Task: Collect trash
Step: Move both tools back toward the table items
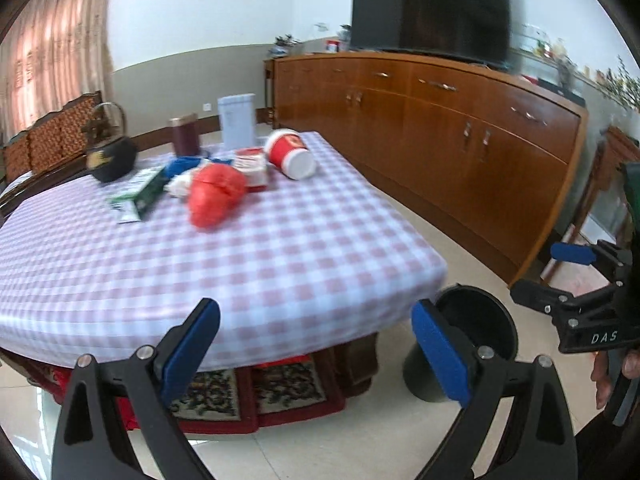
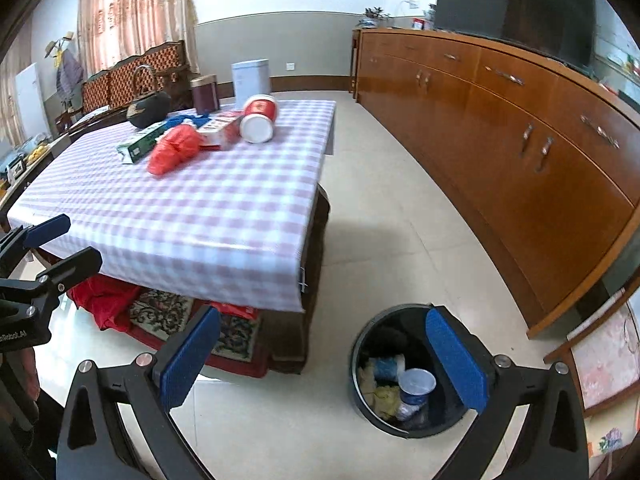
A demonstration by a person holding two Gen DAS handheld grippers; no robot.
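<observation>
Trash lies at the far end of the checked table: a crumpled red bag, a red paper cup on its side, a green carton, a red-and-white box and blue and white scraps. A dark bin on the floor by the table's near corner holds several pieces of trash. My left gripper is open and empty before the table's near edge. My right gripper is open and empty above the floor beside the bin.
A black kettle, a maroon tin and a white box stand at the table's far edge. A long wooden sideboard with a TV runs along the right. Patterned rugs lie under the table.
</observation>
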